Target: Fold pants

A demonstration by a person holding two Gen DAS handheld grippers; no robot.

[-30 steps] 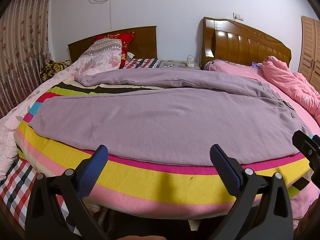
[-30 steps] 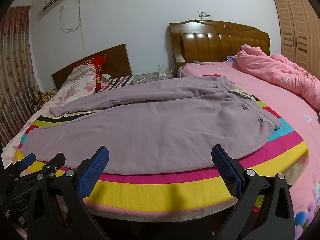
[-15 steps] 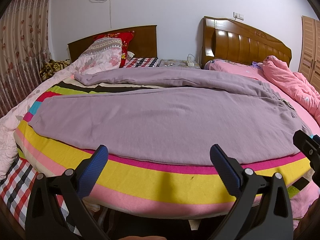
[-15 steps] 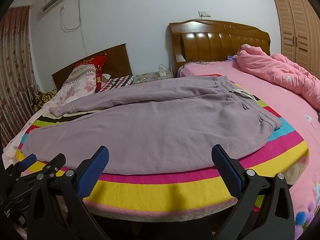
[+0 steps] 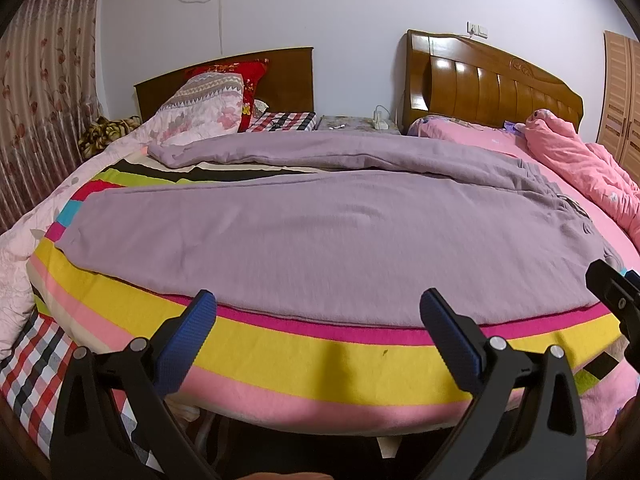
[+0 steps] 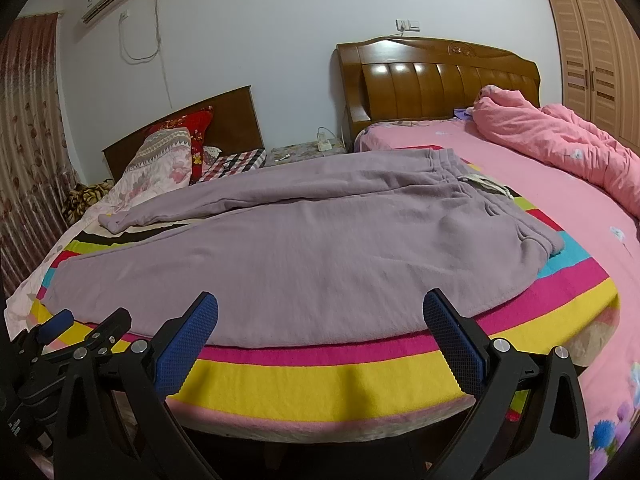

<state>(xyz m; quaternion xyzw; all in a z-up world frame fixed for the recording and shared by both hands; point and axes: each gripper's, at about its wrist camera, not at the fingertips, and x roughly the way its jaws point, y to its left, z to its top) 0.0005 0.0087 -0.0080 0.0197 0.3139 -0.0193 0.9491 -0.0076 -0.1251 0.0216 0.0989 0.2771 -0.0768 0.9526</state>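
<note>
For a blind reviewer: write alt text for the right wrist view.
Purple pants lie spread flat across a striped blanket on a bed, waistband to the right. The right tongs hover open at the near edge, holding nothing.

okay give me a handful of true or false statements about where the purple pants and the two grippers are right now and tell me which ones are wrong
1. The purple pants lie spread out on the striped blanket. True.
2. The left gripper is shut on a pant leg. False: its jaws stand wide open short of the near edge of the pants, holding nothing.
3. The right gripper is open and empty. True.
4. The waistband lies toward the right side, nearer the pink quilt. True.
5. The pants are already folded in half. False: both legs are separate, splayed apart toward the left.
6. The pink quilt lies on top of the pants. False: it is bunched up apart from them, on the far right bed.
</note>
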